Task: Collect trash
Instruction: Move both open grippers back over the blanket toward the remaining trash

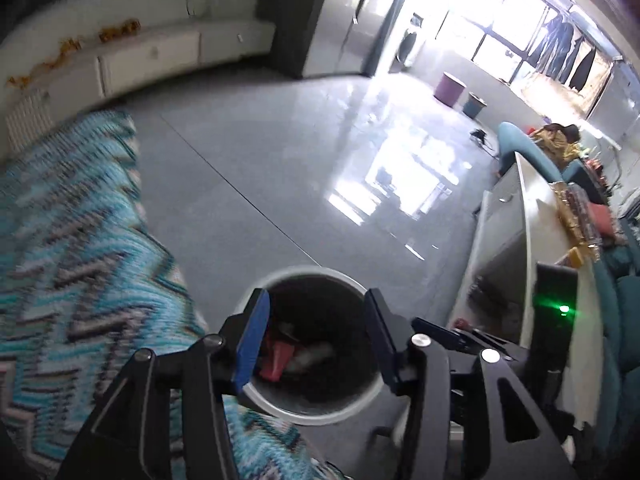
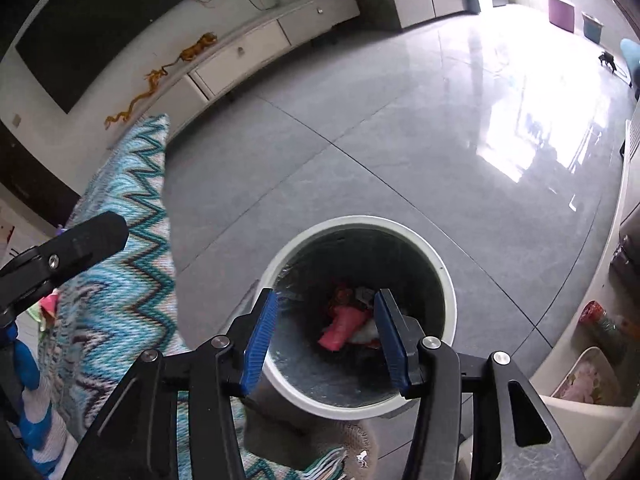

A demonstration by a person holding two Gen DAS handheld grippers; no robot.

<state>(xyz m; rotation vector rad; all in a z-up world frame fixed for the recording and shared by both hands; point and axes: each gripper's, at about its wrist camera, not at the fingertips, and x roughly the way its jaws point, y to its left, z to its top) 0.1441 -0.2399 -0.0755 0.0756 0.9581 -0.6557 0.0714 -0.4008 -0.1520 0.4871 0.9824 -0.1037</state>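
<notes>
A round white-rimmed trash bin [image 2: 446,280] stands on the grey tiled floor, seen from above; it also shows in the left wrist view [image 1: 280,276]. Inside lie a pink wrapper [image 2: 342,326], white crumpled paper [image 2: 366,332] and other scraps; the left wrist view shows red trash [image 1: 278,356] in it. My right gripper [image 2: 324,340] is open and empty, above the bin's mouth. My left gripper [image 1: 314,338] is open and empty, also above the bin. The right gripper's body [image 1: 460,336] shows at the right of the left wrist view.
A blue zigzag rug [image 2: 128,240] lies left of the bin and touches its base. A white low cabinet [image 2: 256,48] runs along the far wall. A white table edge [image 1: 532,208] with snack items is at the right. Purple [image 1: 450,88] and teal [image 1: 474,105] bins stand far off.
</notes>
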